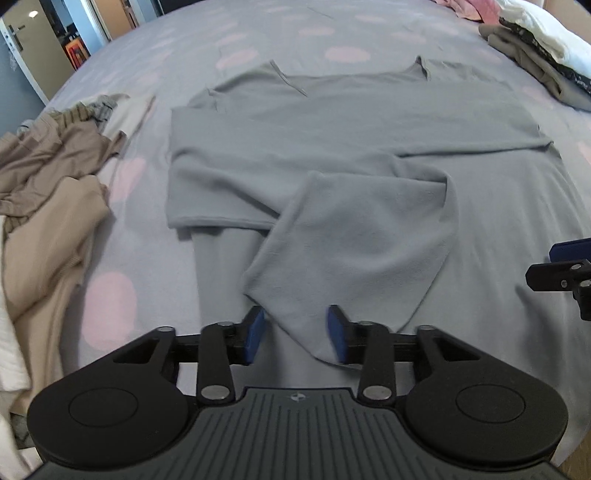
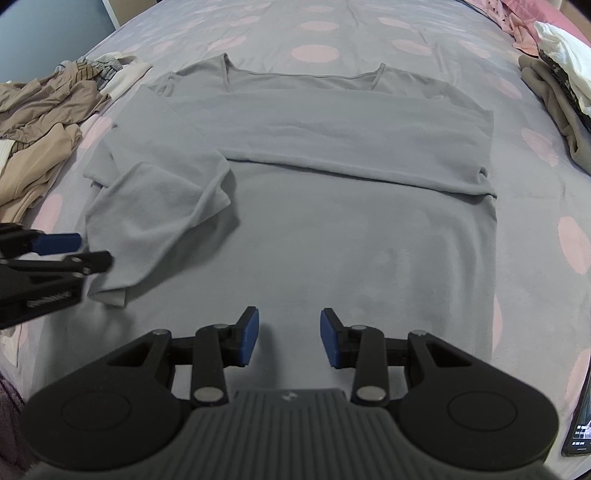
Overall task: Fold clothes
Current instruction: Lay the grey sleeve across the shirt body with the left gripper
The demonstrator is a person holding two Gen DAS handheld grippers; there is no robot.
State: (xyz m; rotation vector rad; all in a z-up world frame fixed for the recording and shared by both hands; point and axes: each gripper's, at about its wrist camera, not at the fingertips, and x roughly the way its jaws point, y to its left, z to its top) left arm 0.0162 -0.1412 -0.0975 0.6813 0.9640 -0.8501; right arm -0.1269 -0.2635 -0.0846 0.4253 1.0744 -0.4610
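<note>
1. Lying flat on the bed (image 1: pixel 517 206): grey long-sleeve top (image 1: pixel 332 110), neckline at the far side, hem toward the cameras. Bedspread is grey-lilac with pink dots.
2. Both sleeves folded inward. One runs straight across the chest in a band; in the right wrist view its lower edge (image 2: pixel 351 170) spans most of the body width.
3. Other sleeve (image 1: pixel 351 251) is doubled back and comes diagonally down toward the hem, cuff end nearest the left gripper.
4. Left gripper (image 1: pixel 296 334): jaws apart, blue pads (image 1: pixel 255 334) either side of the sleeve's cuff tip. Cloth sits in the gap, not pinched. Whether the right-hand pad touches fabric: cannot tell.
5. Right gripper (image 2: pixel 289 338): jaws apart, nothing between them, hovering over the lower body panel of the top (image 2: pixel 369 258) near the hem.
6. Cross-views: right gripper tip shows at the right edge of the left wrist view (image 1: pixel 569 266); left gripper shows at the left edge of the right wrist view (image 2: pixel 55 254), just beside the cuff.
7. Surroundings: beige/tan clothes pile (image 1: pixel 48 177) at the left of the bed, well apart from the top. Stack of taupe, dark and white items (image 1: pixel 546 48) at far right. Pink garments (image 2: pixel 517 22) at the far right corner.
8. Dark phone-like screen (image 2: pixel 581 424) at the near right edge, right wrist view only.
</note>
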